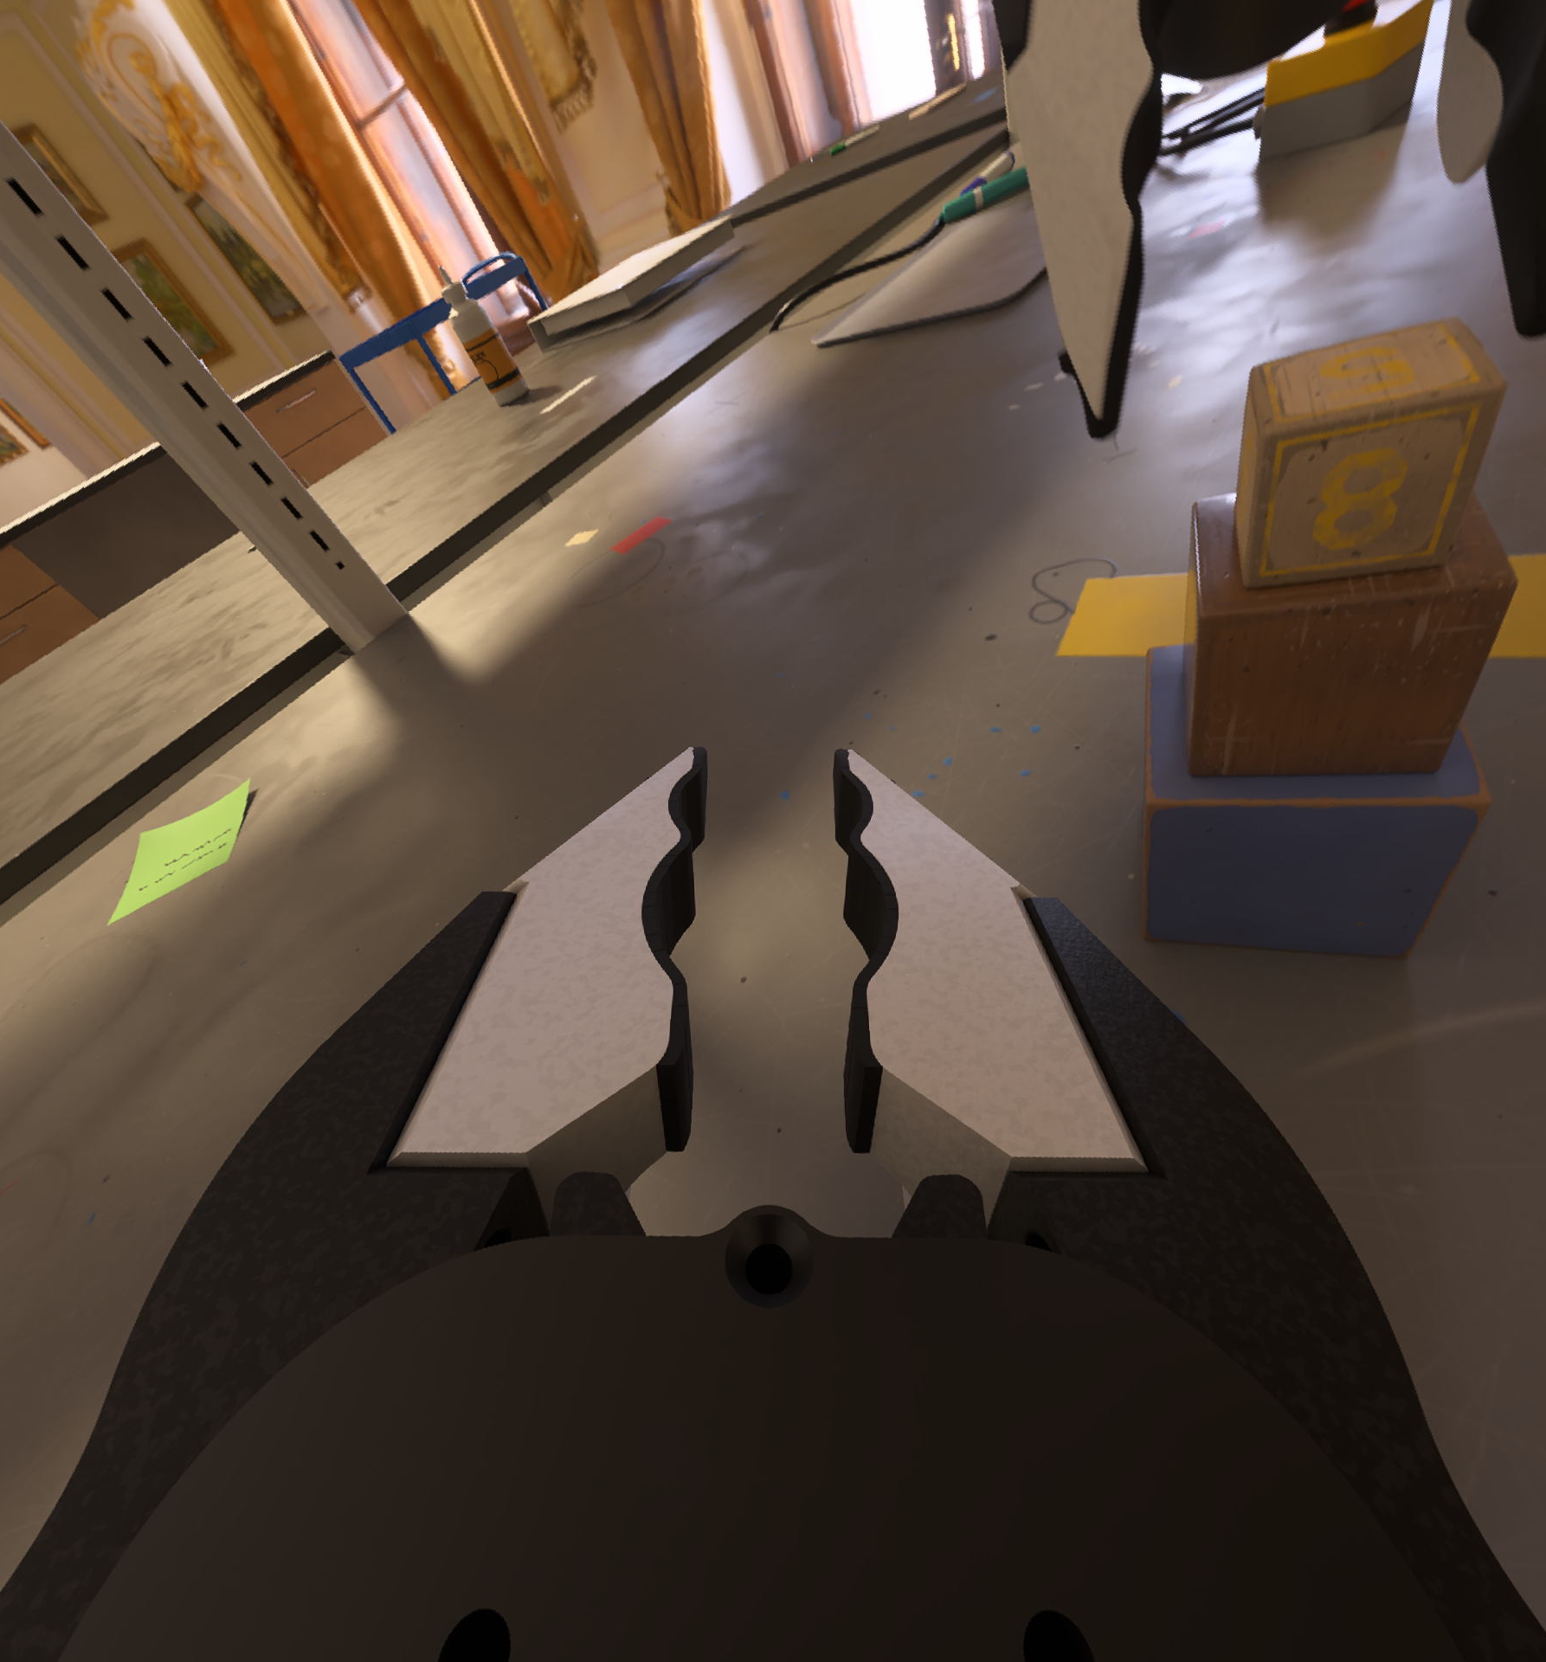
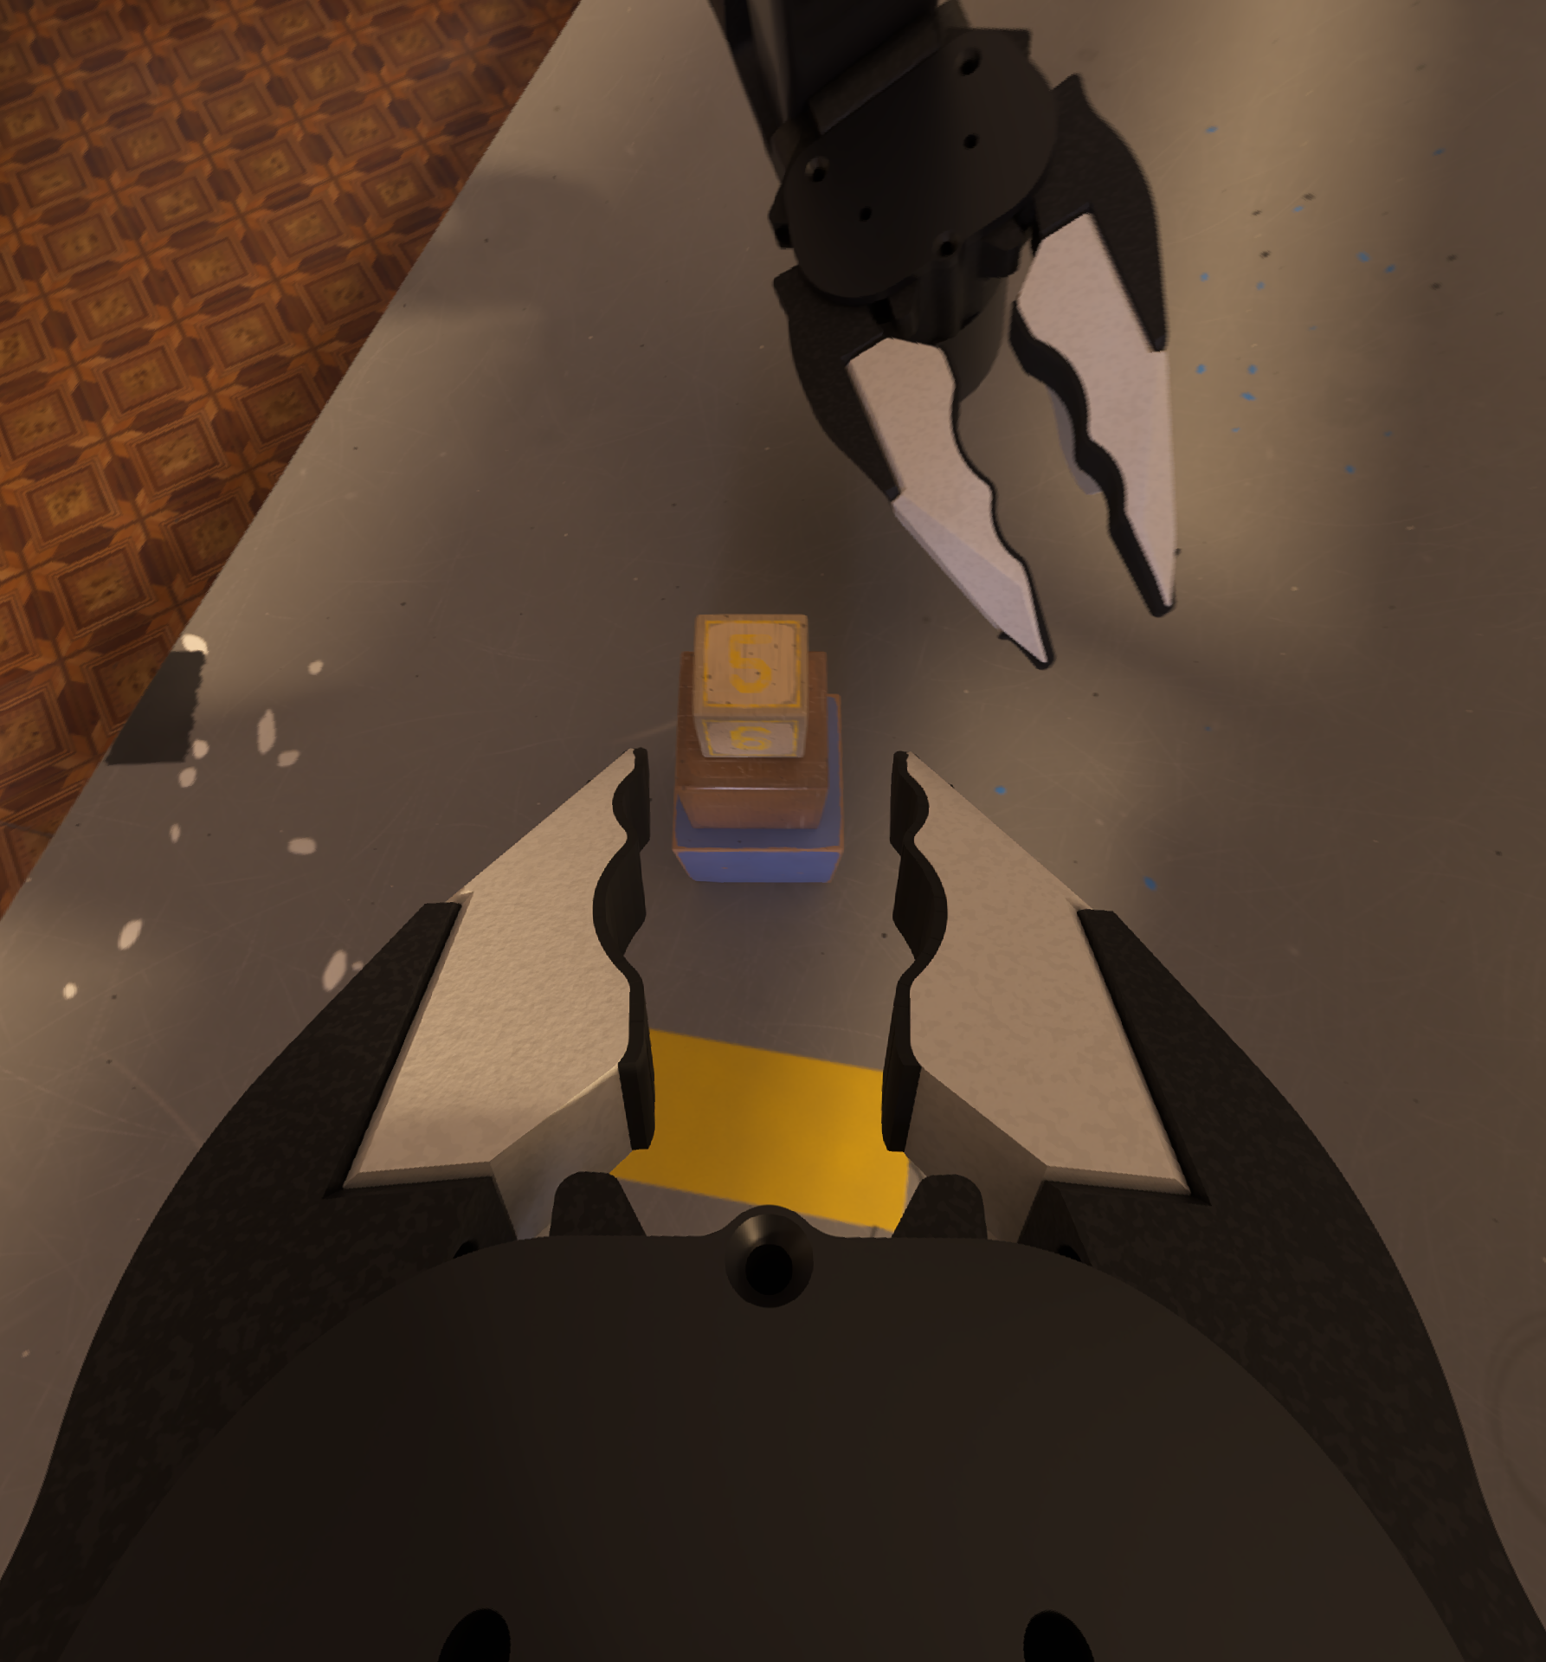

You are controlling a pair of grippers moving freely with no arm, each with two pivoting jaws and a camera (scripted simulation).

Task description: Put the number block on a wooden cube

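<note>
A pale wooden number block [image 1: 1363,459] with yellow digits sits on a brown wooden cube [image 1: 1336,665], which sits on a blue cube [image 1: 1300,863]. The stack stands to the right of my left gripper [image 1: 771,764], which is open, empty and low over the table. In the right wrist view the number block [image 2: 751,665], brown cube [image 2: 747,796] and blue cube [image 2: 756,859] lie below my right gripper [image 2: 768,760], which is open, empty and clear of the block. The right gripper's fingers [image 1: 1084,225] hang above the stack. The left gripper [image 2: 1098,629] shows beside it.
Yellow tape [image 1: 1120,616] lies on the grey table behind the stack and shows under the right gripper [image 2: 760,1124]. A green sticky note [image 1: 180,850], a white slotted post [image 1: 167,360] and a glue bottle [image 1: 486,346] stand to the left. The table edge [image 2: 302,495] borders parquet floor.
</note>
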